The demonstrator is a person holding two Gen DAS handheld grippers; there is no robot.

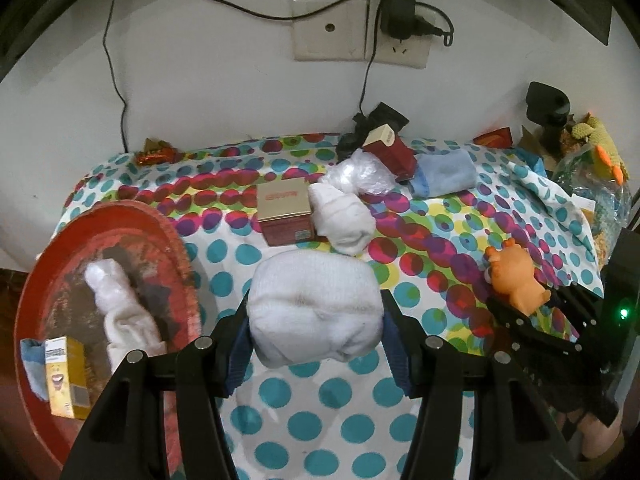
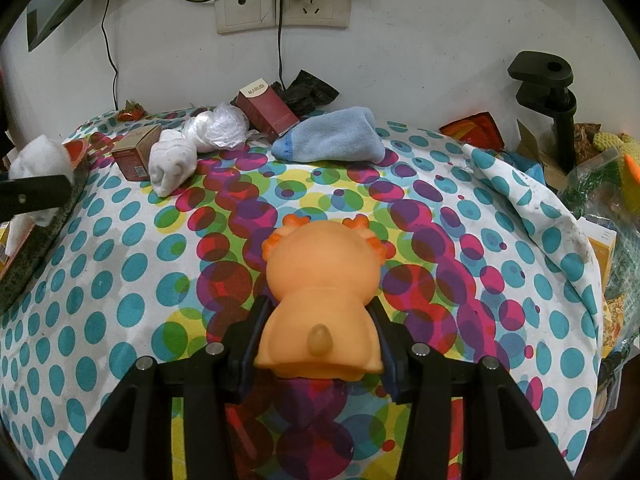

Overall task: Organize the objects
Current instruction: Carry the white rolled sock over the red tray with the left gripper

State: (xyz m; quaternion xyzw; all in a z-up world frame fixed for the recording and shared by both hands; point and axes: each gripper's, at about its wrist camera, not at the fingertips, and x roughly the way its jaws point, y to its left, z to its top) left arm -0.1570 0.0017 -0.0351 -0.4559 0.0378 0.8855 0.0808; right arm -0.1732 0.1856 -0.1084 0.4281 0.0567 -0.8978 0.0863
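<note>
My left gripper [image 1: 316, 336] is shut on a rolled white sock [image 1: 314, 308], held above the dotted tablecloth [image 1: 280, 400]. To its left lies a red round tray [image 1: 44, 392] with another white sock [image 1: 120, 312], a yellow box [image 1: 66, 376] and a blue cloth [image 1: 32, 364] in it. My right gripper [image 2: 316, 344] is shut on an orange rubber toy animal [image 2: 320, 300], seen from behind, just over the cloth. The same toy [image 1: 516, 276] and right gripper show at the right of the left wrist view.
At the back of the table lie a gold-and-red box [image 1: 284, 212], a white sock [image 1: 344, 216], a crumpled clear bag [image 1: 360, 174], a maroon carton [image 2: 266, 108] and a blue sock [image 2: 332, 136]. A black clamp [image 2: 552, 92] and bags crowd the right edge. Wall sockets and cables hang behind.
</note>
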